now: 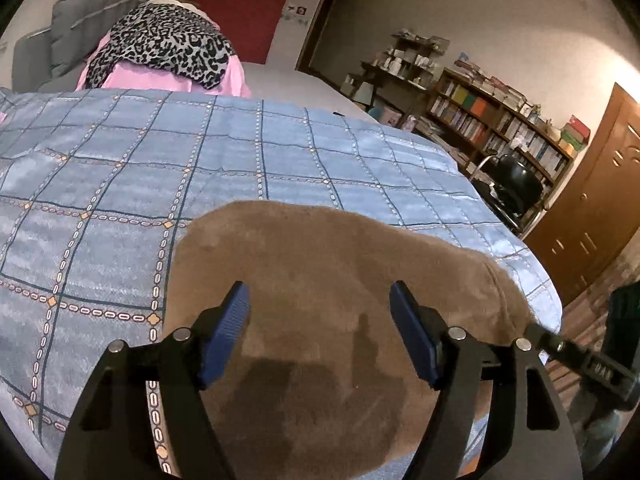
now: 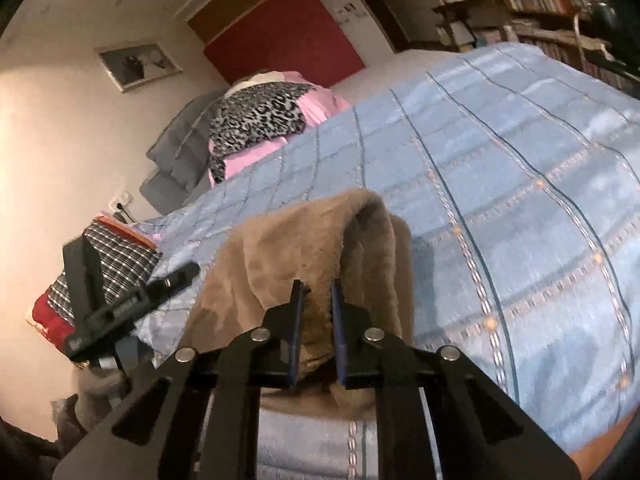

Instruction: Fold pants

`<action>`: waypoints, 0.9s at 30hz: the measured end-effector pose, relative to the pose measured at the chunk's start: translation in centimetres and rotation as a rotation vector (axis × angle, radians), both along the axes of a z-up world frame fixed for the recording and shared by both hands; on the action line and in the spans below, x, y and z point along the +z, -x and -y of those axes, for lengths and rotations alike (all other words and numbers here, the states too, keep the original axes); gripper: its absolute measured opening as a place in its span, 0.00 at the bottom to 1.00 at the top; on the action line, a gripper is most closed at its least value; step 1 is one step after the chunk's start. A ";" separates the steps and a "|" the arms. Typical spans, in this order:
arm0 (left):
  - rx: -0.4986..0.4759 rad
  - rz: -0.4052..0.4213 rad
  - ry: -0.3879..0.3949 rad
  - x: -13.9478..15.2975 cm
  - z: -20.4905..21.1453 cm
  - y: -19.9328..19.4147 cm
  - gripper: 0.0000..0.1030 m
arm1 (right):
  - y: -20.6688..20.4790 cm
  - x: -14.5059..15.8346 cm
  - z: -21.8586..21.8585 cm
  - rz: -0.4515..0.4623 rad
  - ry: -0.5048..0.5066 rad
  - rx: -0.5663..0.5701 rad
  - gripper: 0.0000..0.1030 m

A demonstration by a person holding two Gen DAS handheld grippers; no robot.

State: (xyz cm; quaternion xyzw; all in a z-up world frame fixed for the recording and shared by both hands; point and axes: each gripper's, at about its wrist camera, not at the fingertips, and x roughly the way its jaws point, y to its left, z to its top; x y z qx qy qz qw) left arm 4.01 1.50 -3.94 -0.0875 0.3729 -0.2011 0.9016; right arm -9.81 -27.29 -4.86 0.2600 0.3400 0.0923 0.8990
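The brown fleece pants [image 1: 320,280] lie on the blue checked bedspread [image 1: 120,184] near the bed's front edge. My left gripper [image 1: 320,320] is open just above the pants, its blue pads [image 1: 226,332] apart and empty. In the right wrist view my right gripper [image 2: 316,320] is shut on a raised fold of the brown pants [image 2: 320,240], which bunches up between the pads. The left gripper [image 2: 132,304] shows at the left of that view. The right gripper's body [image 1: 592,368] shows at the right edge of the left wrist view.
A pile with a leopard-print cloth [image 1: 168,40] on pink fabric and grey pillows [image 1: 64,36] sits at the head of the bed. Bookshelves [image 1: 500,120], a black chair [image 1: 516,188] and a wooden door [image 1: 592,208] stand right. A plaid bundle [image 2: 108,260] lies beside the bed.
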 end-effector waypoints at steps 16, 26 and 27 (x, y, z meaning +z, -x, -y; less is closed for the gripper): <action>-0.071 -0.038 -0.099 -4.5 2.8 0.8 0.77 | -1.1 -3.3 1.6 -0.028 0.031 -0.121 0.50; -0.067 -0.033 -0.106 -4.4 2.9 1.2 0.78 | -8.6 -5.4 1.1 -0.111 -0.053 -0.046 0.34; -0.069 -0.032 -0.107 -4.4 3.0 1.3 0.78 | -8.5 -5.5 1.0 -0.107 -0.032 -0.061 0.29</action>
